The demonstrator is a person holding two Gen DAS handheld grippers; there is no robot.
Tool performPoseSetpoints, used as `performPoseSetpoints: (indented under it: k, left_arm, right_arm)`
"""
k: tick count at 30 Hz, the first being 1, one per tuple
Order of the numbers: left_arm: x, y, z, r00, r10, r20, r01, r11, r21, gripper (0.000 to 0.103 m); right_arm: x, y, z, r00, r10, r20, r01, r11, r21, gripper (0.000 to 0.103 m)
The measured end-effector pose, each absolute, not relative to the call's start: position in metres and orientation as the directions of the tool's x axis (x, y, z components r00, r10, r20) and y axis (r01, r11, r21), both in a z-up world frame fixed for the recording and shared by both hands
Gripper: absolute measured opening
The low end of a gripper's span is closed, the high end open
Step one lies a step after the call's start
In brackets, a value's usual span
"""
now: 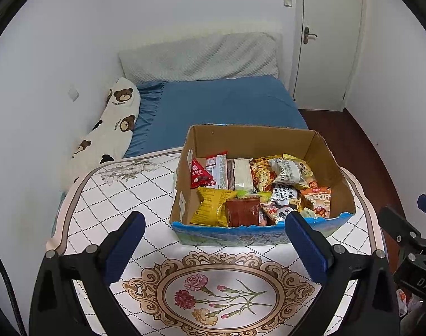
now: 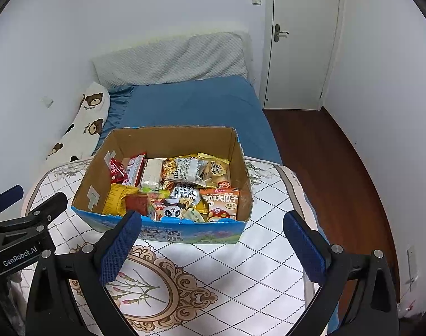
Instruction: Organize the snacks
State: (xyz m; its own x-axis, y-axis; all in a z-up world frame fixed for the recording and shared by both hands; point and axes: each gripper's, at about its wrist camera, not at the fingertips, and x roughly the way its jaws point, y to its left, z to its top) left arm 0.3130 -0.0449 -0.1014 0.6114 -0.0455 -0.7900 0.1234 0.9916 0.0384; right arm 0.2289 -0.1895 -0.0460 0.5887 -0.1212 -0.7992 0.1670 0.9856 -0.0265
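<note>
Sitting beyond both spread, empty grippers (image 1: 214, 236) (image 2: 211, 231): the snack-filled box (image 1: 257, 233).

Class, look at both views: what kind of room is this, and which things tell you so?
Most likely a bedroom at home. A bed with a blue sheet stands against the wall, a bear-print pillow lies beside it, and a white door is behind.
</note>
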Motion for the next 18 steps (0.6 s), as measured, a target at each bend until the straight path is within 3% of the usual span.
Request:
performPoseSetpoints:
  k: [18]
  left_arm:
    - [0.3101, -0.0464, -0.1023, 0.617, -0.048, -0.786, 0.130, 0.991, 0.041, 0.102]
  right_arm:
    - [0.2278, -0.1903, -0.0414, 0.594, -0.119, -0.795, 0.165, 0.986, -0.024, 0.103]
